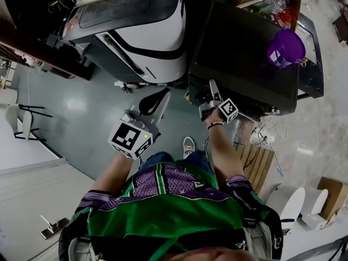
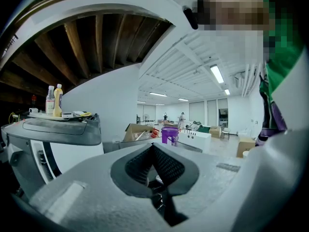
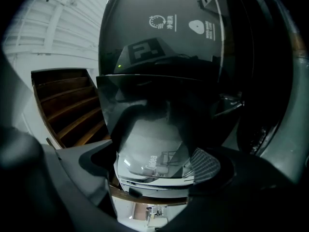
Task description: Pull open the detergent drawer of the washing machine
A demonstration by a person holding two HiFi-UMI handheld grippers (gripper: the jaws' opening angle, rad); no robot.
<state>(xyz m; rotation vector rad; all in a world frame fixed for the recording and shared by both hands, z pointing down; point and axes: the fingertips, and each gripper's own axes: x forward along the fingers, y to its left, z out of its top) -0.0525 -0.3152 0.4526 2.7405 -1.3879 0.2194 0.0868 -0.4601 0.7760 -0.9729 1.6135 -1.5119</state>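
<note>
Green mesh jersey (image 1: 168,213), purple striped sleeves (image 1: 93,202)

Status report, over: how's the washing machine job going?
Left gripper shut, empty. Right gripper open, close against front of glossy black washing machine. Drawer not made out. Purple plastic cup on top, out of the way.

Ahead of right hand-held gripper (image 3: 152,164): washing machine (image 3: 164,57) front black, glossy, mirror-like. Gripper pads (image 3: 205,164) matt, finely cross-ribbed. Beyond left hand-held gripper (image 2: 153,151): white machine (image 2: 63,153), smooth glossy plastic; purple cup (image 2: 170,134), translucent plastic.
</note>
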